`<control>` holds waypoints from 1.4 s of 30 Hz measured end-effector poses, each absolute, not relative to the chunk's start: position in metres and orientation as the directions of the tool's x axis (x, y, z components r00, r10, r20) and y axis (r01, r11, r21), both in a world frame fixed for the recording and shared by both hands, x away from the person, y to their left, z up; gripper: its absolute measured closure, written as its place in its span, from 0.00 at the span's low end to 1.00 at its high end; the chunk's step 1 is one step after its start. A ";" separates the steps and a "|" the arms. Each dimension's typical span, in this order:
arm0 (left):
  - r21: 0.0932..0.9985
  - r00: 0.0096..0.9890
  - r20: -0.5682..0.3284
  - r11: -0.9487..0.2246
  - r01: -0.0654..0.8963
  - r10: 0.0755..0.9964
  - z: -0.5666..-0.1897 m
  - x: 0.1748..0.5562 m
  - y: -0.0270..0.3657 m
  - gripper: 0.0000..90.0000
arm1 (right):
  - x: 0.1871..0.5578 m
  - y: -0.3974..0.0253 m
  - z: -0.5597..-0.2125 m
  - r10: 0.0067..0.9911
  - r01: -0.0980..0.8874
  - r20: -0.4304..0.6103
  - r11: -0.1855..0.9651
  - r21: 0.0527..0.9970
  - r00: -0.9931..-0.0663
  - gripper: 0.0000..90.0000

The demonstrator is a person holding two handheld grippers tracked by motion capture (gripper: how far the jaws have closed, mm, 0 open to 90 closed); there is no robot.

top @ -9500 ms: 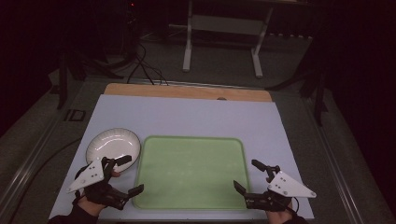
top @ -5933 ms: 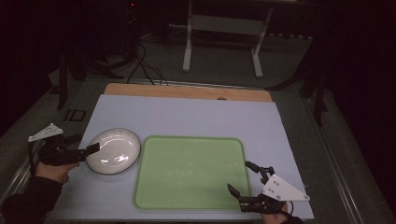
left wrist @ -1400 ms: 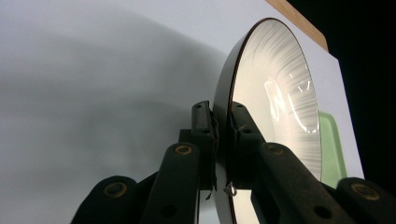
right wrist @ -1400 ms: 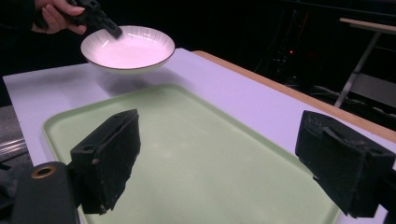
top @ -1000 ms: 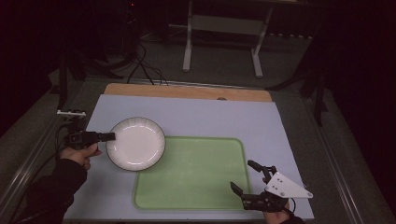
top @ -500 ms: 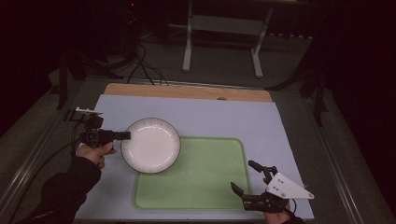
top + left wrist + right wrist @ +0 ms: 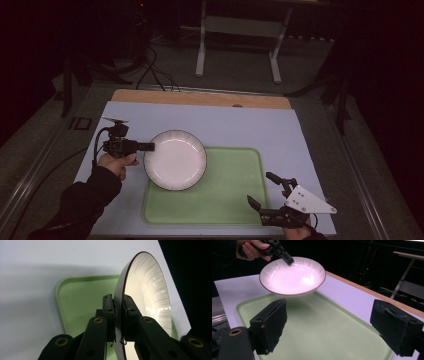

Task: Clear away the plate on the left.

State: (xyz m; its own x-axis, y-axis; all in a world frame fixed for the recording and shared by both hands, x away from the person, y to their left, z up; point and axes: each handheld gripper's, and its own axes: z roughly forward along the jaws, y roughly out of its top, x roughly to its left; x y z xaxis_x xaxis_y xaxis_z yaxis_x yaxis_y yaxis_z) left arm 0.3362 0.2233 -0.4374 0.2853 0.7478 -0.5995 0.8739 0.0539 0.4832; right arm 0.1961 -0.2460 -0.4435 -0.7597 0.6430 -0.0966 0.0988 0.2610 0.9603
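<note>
1. Over the tray's corner at 10 o'clock, white bowl (image 7: 175, 159) with a thin dark rim and fine lines on its inside, up in the air, not touching anything below.
2. Pinched at its rim at 9 o'clock by left gripper (image 7: 148, 146), one black jaw on the inside of the bowl, the other on the outside.
3. From the left gripper view, same bowl (image 7: 147, 297) seen edge-on, rim squeezed tight between the two jaws of the left gripper (image 7: 119, 305).
4. Under the bowl, green tray (image 7: 230, 200), flat on the pale blue mat (image 7: 260, 122), with rounded corners and a low lip.
5. At 8 o'clock on the table, left hand (image 7: 117, 162) wrapped around the gripper's grip, dark sleeve (image 7: 82, 205) behind it.
6. At 5 o'clock, right gripper (image 7: 264, 190), near the tray's edge, jaws spread wide, holding nothing.
7. From the right gripper view, big gap between the two black pads (image 7: 272, 322) of the right gripper (image 7: 337, 326), tray (image 7: 324, 332) below and bowl (image 7: 292, 275) farther off at 11 o'clock.
8. At 12 o'clock past the mat, strip of bare wooden table (image 7: 200, 97).
9. Beyond the table, dark floor with cables (image 7: 150, 65) and grey frame legs (image 7: 237, 42).
</note>
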 end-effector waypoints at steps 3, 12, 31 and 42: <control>0.482 0.306 -0.599 0.028 0.876 0.740 -0.438 0.338 0.215 0.92 | 0.195 -0.246 -0.443 0.645 0.097 -0.098 0.261 0.961 -0.758 0.15; 0.477 0.344 -0.596 -0.025 0.879 0.726 -0.441 0.344 0.188 0.92 | 0.195 -0.248 -0.443 0.649 0.098 -0.096 0.256 0.962 -0.755 0.15; 0.450 0.412 -0.609 -0.132 0.883 0.678 -0.460 0.351 0.135 0.92 | 0.195 -0.249 -0.443 0.647 0.097 -0.096 0.255 0.962 -0.757 0.15; 0.438 0.414 -0.617 -0.144 0.887 0.670 -0.480 0.352 0.119 0.92 | 0.195 -0.249 -0.444 0.642 0.102 -0.092 0.258 0.961 -0.761 0.15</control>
